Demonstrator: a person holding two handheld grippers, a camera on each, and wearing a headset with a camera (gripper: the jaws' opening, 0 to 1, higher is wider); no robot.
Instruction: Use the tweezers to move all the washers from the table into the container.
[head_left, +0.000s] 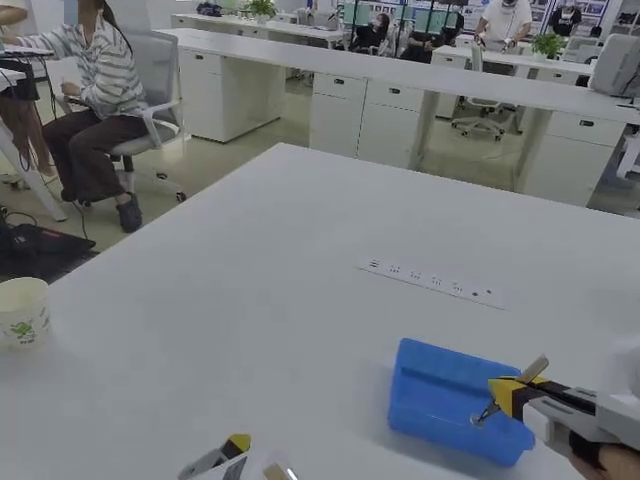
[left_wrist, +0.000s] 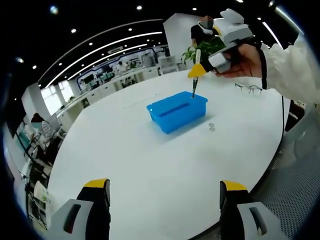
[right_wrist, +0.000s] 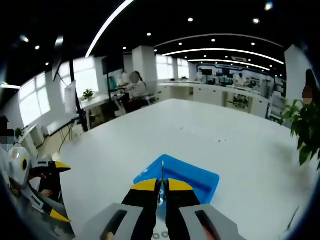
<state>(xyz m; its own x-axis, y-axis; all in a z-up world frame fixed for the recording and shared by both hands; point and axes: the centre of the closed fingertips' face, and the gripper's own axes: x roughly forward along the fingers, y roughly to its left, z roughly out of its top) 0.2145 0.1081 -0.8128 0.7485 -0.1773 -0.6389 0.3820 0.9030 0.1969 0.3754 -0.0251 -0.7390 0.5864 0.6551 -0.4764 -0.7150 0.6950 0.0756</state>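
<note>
Right gripper (right_wrist: 161, 186) is clenching thin tweezers (right_wrist: 162, 172) over the blue container (right_wrist: 200, 182) just ahead; left gripper (left_wrist: 164, 192) is gaping, unloaded; washers (left_wrist: 212, 127) beneath are probably proving light, slippery, wanting rim pinches

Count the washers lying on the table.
2. Both washers lie close together on the table beside the blue container. Any inside the container, or behind the right gripper holding the tweezers, would be hidden.
</note>
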